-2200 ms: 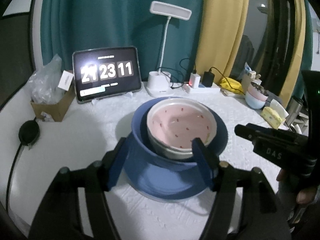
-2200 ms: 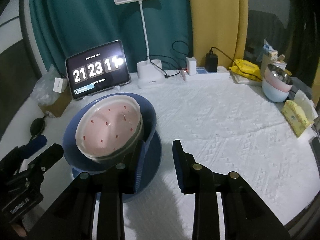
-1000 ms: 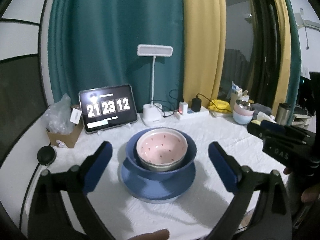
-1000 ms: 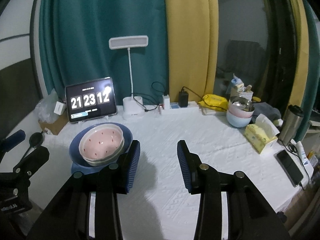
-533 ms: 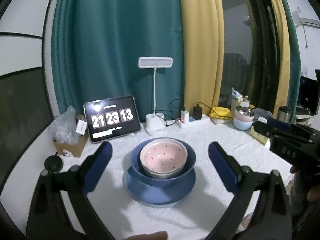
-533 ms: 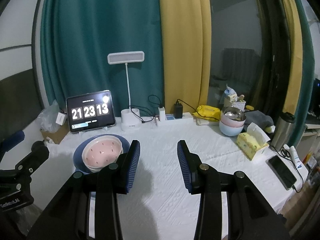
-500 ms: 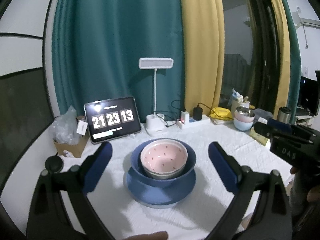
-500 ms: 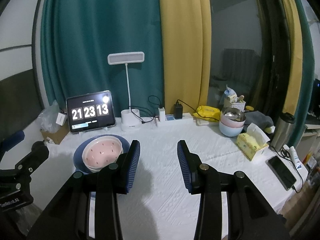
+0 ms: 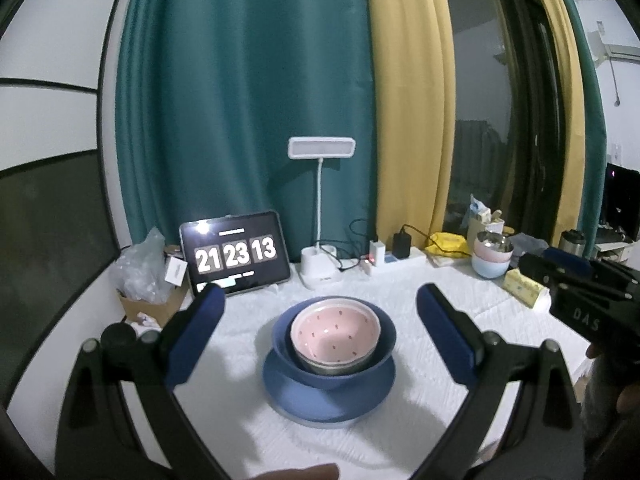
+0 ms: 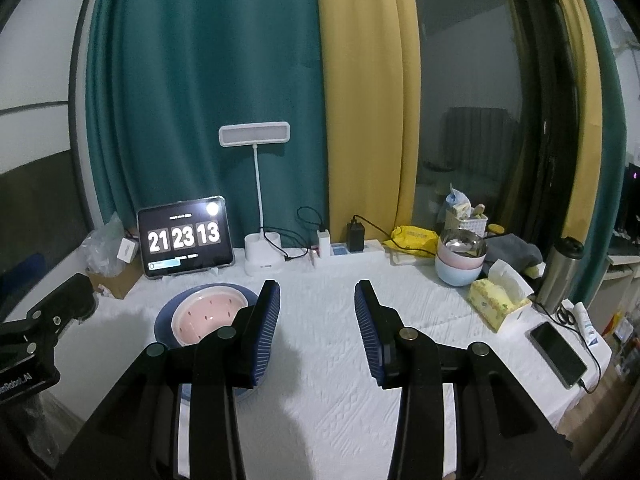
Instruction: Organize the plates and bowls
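A pink bowl with red dots (image 9: 335, 332) sits nested in a blue bowl (image 9: 384, 338), which stands on a blue plate (image 9: 320, 404) on the white table. The stack also shows in the right wrist view (image 10: 208, 312), partly hidden by my right gripper's left finger. My left gripper (image 9: 320, 304) is wide open and empty, held back above the stack. My right gripper (image 10: 317, 296) is open and empty, to the right of the stack.
A tablet clock (image 9: 236, 258), a desk lamp (image 9: 321, 268) and a power strip (image 10: 344, 248) stand along the back. A cardboard box with a bag (image 9: 148, 280) is at the left. Stacked bowls (image 10: 460, 262), a tissue box (image 10: 498, 304), a flask (image 10: 560, 276) and a phone (image 10: 558, 354) are at the right.
Both grippers have pulled back and up from the stack, so the bowls look smaller. My left gripper opened wide after the earliest frame. The stack has not moved.
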Available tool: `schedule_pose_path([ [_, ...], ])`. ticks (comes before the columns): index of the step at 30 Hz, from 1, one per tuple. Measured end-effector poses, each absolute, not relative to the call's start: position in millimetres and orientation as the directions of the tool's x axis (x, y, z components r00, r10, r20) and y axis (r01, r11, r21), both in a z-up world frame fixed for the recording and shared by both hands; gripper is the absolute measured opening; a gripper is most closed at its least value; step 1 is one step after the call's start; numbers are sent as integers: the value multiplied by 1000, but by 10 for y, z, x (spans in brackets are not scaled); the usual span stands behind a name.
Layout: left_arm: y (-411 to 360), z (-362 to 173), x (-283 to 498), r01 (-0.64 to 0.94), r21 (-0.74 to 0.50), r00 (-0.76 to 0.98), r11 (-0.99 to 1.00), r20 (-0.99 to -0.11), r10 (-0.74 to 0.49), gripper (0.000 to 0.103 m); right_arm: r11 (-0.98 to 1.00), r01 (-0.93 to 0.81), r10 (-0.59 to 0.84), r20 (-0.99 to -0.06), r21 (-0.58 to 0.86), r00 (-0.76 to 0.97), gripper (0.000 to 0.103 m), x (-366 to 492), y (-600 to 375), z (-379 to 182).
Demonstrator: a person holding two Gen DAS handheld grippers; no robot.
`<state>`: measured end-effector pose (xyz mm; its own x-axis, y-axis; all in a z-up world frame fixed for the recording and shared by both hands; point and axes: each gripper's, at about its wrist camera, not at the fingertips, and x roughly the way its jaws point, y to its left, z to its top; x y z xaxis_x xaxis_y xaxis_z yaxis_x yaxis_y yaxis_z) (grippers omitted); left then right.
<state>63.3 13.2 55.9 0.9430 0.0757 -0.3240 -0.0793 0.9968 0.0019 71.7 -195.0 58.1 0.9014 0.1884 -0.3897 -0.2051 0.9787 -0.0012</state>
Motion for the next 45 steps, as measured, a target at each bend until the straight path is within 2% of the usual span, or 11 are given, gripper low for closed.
schedule_pose_path([
  [45,104,573,627,-75,-14,942,997,-329,66,98,978,-210,192,-392,-3,900,41,692,-1934,581],
])
